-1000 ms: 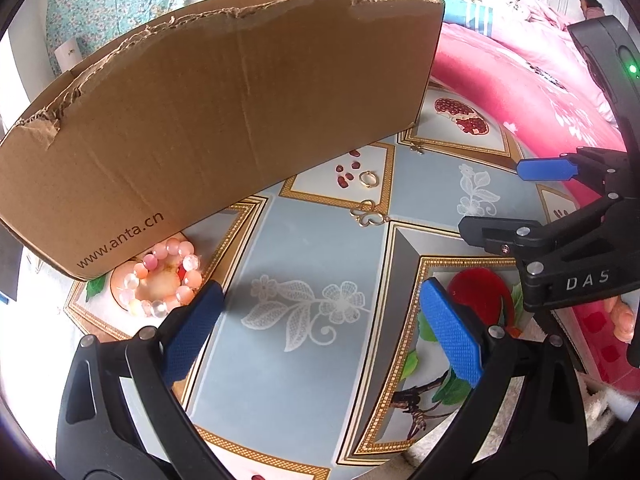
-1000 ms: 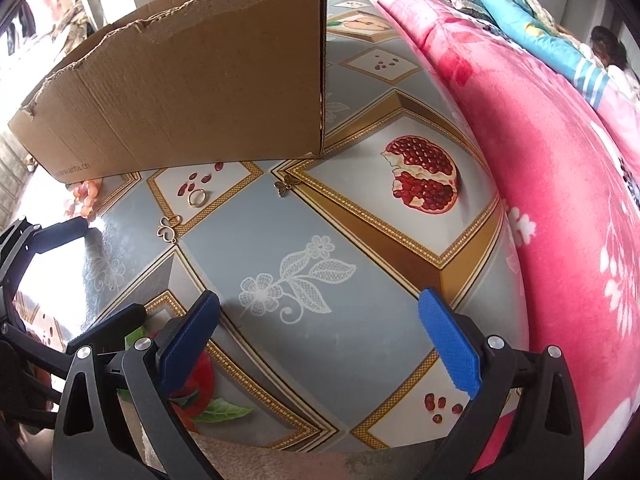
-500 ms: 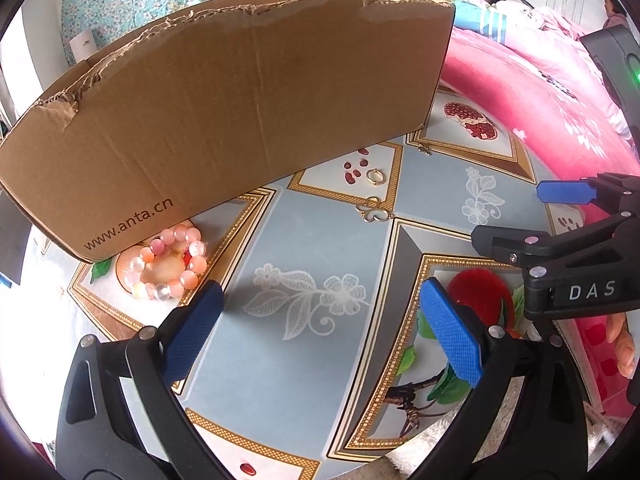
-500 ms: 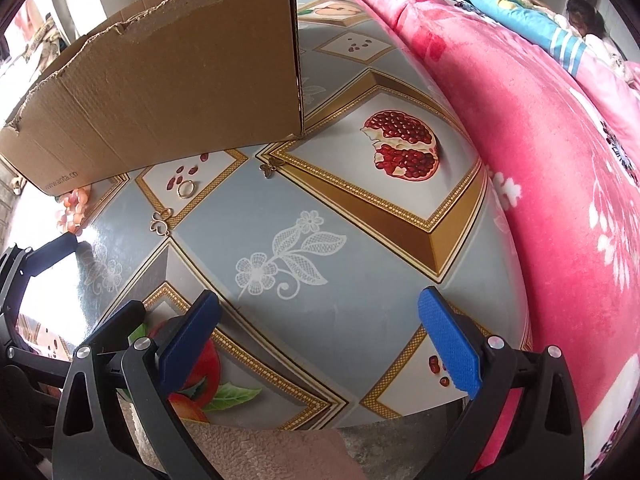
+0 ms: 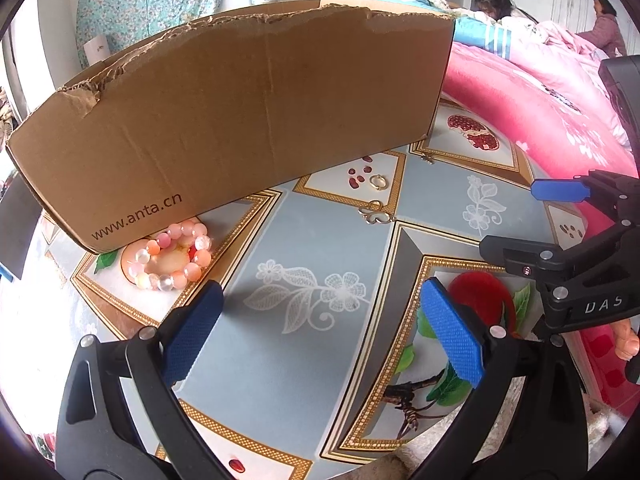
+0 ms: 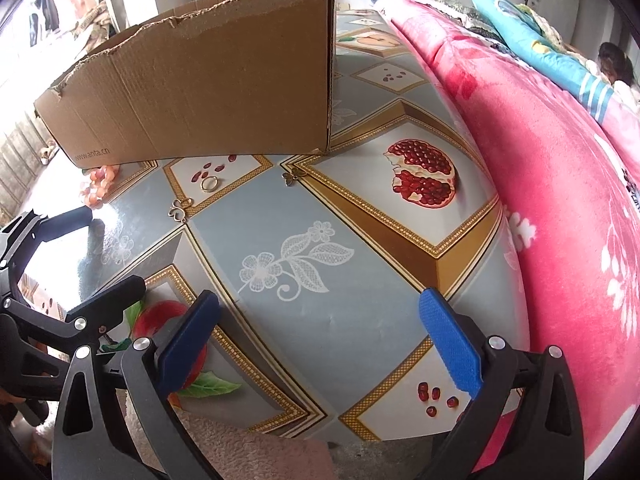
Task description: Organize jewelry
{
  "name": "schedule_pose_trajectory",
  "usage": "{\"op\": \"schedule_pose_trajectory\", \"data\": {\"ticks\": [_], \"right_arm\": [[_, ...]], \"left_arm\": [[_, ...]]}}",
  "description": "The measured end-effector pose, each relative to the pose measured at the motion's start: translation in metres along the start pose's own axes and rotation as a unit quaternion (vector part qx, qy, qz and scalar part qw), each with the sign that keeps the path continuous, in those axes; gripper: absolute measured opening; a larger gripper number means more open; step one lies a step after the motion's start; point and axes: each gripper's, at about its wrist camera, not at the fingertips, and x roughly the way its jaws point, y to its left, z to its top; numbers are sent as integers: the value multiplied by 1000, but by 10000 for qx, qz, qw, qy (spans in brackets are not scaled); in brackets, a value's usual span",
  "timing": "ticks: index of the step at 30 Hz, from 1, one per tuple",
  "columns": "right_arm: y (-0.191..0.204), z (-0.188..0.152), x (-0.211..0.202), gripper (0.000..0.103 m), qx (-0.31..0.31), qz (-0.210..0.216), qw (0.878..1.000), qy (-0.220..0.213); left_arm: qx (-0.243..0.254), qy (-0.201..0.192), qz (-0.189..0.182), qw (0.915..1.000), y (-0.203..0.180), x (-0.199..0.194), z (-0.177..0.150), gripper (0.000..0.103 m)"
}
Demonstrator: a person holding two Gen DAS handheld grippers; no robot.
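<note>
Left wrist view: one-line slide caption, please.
Open left gripper above patterned tablecloth; bead bracelet beside cardboard box, gold ring beyond.

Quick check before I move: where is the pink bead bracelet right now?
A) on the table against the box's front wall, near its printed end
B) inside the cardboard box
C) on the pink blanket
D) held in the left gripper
A: the bead bracelet lies on the table at the foot of the cardboard box, just below its printed web address; the left gripper is open and holds nothing.
</note>
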Motion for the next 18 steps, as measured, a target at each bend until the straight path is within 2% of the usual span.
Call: {"op": "schedule_pose_trajectory", "data": {"ticks": [4,7,8,9,10,11,13,16,18], "right_arm": [[-2,-8,-3,97,-143,124,9992,-344],[-2,-10,-4,97,-215,188,9987,-427],[-3,-11,-4,97,-243,210,9984,-466],[-2,-12,-5,97,-269,230,9981,-502],[-2,-13,-6,97,-292,252,9978,-541],[-2,-15,-7,97,-308,267,9975,-576],[-3,-16,-7,97,-336,294,9969,-642],[-1,-20,-8,97,-361,325,9961,-739],[-2,-21,-9,97,-370,340,9956,-791]], "left_arm": [[91,-45,-68,9999,1,-5,-6,96],[344,-147,-58,9993,-3,-12,-8,93],[414,-193,-111,9989,-4,-15,-7,90],[450,-229,-219,9985,-6,-18,-4,80],[447,-236,-319,9982,-6,-19,-2,74],[402,-233,-419,9980,-7,-20,2,72],[307,-252,-648,9971,-7,-20,10,61],[358,-170,-819,9959,-13,-11,22,53],[537,-95,-756,9956,-20,-2,30,49]]}}
